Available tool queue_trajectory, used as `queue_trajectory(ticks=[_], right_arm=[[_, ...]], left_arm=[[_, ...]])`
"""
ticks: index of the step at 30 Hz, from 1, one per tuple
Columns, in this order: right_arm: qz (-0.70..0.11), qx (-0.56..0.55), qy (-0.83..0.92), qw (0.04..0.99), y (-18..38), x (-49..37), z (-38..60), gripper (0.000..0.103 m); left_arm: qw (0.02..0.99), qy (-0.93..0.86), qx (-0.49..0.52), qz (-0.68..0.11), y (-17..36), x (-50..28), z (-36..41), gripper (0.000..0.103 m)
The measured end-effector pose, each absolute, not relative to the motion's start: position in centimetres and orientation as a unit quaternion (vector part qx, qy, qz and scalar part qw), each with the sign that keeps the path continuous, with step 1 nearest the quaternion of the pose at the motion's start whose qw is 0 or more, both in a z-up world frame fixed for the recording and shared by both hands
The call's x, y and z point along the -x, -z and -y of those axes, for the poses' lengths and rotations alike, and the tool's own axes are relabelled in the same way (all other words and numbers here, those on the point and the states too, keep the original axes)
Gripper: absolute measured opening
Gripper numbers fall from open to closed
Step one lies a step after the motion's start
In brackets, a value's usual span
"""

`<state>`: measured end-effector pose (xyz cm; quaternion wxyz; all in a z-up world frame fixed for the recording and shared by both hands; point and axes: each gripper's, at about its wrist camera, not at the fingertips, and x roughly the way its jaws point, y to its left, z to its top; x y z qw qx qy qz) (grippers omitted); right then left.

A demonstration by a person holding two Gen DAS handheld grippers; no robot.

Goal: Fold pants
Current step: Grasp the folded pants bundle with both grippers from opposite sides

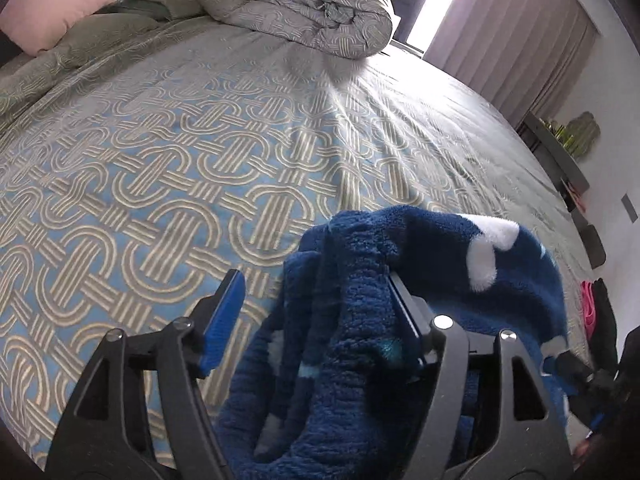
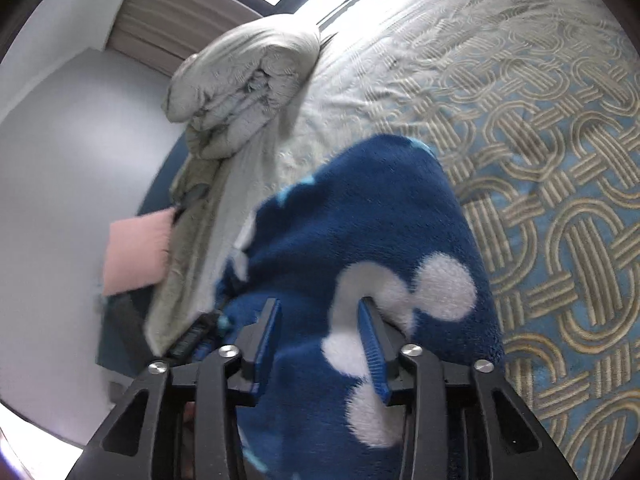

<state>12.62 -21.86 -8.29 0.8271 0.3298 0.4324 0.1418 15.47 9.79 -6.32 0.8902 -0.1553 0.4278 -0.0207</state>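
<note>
Two claws: both were at the blue fleece pants (image 2: pixel 360 240), which hung bunched over the patterned bedspread (image 1: pixel 160 140).
Left claw (image 1: pixel 316 316): stood wide, fabric draped over one finger, not pinched.
Right claw (image 2: pixel 320 344): narrowed around the fleece; whether it pinched could not be told.
Risk: the pants could slide off the left finger and drop crumpled, spoiling the fold.
Writing: none was readable; only white blobs patterned the fleece.
</note>
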Motion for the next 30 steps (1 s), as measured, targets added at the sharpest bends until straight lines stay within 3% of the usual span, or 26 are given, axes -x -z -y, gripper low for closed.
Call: queue_trajectory(ticks=[10, 12, 14, 15, 21, 26, 30], right_arm=[[-0.367, -0.336, -0.16, 0.852, 4.0, -12.6, 23.8, 0.038], [-0.365, -0.335, -0.153, 0.855, 3.5, -14.1, 23.8, 0.038], [-0.365, -0.33, -0.133, 0.86, 3.4, -15.6, 23.6, 0.035], [-0.365, -0.323, -0.121, 0.865, 3.4, -16.4, 23.3, 0.031], [-0.399, -0.252, -0.072, 0.879, 6.3, -19.1, 21.3, 0.029], [-0.398, -0.239, -0.078, 0.882, 9.4, -19.5, 20.5, 0.027], [-0.394, -0.234, -0.078, 0.885, 9.4, -19.2, 20.4, 0.027]], left_arm=[[0.93, 0.062, 0.162, -0.324, -1.7, -12.6, -8.6, 0.063], [0.933, 0.073, 0.135, -0.325, -2.0, -13.4, -7.0, 0.05], [0.925, 0.075, 0.107, -0.357, -0.6, -15.0, -5.5, 0.019], [0.921, 0.077, 0.103, -0.369, 0.1, -15.6, -5.3, 0.014], [0.904, 0.039, 0.073, -0.42, 6.6, -18.1, -5.9, 0.006], [0.922, 0.028, 0.008, -0.387, 7.5, -16.8, -4.9, 0.006], [0.92, 0.037, 0.041, -0.389, 7.7, -17.1, -5.9, 0.006]])
